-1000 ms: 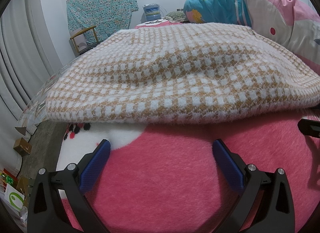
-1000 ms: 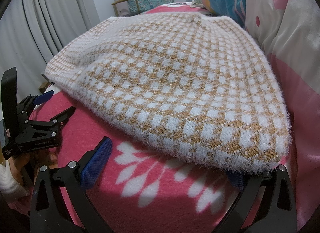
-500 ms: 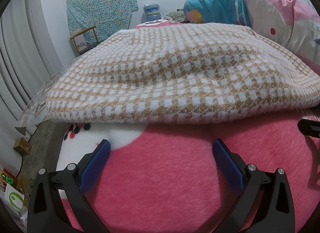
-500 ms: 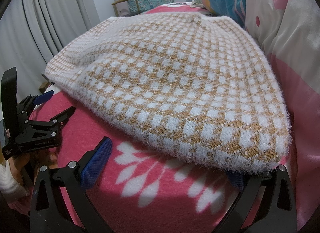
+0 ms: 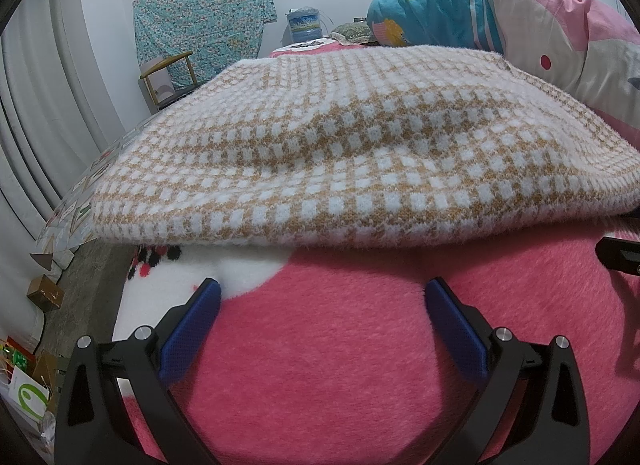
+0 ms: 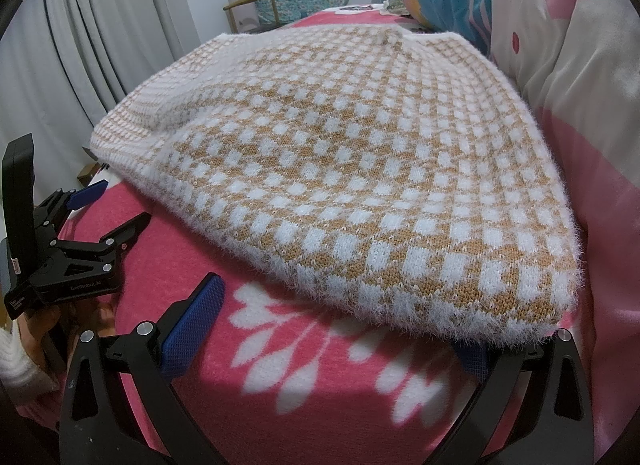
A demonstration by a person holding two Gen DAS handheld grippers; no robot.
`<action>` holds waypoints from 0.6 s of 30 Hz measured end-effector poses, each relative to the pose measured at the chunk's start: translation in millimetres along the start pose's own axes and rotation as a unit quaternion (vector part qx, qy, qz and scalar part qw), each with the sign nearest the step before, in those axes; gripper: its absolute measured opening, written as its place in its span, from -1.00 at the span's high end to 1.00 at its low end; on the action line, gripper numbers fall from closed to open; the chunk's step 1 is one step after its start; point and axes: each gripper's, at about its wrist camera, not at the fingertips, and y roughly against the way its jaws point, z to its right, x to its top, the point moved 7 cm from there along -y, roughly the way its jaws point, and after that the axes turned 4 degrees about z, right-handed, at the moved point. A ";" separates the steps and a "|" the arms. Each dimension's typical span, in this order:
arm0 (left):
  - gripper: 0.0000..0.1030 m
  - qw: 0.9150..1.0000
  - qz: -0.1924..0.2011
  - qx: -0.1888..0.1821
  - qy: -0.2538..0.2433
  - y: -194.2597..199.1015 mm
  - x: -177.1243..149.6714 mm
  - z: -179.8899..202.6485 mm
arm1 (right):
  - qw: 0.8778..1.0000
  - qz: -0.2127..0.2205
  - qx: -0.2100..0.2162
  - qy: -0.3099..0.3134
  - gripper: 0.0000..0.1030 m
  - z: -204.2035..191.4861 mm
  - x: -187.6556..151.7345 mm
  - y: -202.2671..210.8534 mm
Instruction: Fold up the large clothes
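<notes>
Both tongs gape wide and hold nothing: my left tongs (image 5: 322,301) short of the checked sweater's (image 5: 360,153) hem, my right tongs (image 6: 336,329) at its corner on the pink blanket (image 6: 304,377). Folding looks near done; next I'd pinch an edge. Only the right view shows the collar end, beside the pillow (image 6: 560,45)

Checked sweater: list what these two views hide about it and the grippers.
- Checked sweater: its underside and layers, hidden against the pink blanket in both views.
- Right gripper: right fingertip, covered by the sweater's corner, right wrist view.
- Left gripper: nothing hidden; open, empty.
</notes>
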 end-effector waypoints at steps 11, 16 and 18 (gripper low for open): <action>-0.93 1.000 0.000 0.000 0.000 0.0 0.0 0.2 | 1.000 0.000 0.000 0.000 -0.87 0.0 -0.5 0.3; -0.93 1.000 0.000 0.001 -0.001 -0.3 -0.1 -1.7 | 1.000 0.000 0.000 0.000 -0.87 0.0 -0.5 0.3; -0.93 1.000 0.000 0.000 0.000 0.1 0.0 0.6 | 1.000 0.000 0.000 0.000 -0.87 0.0 -0.6 0.3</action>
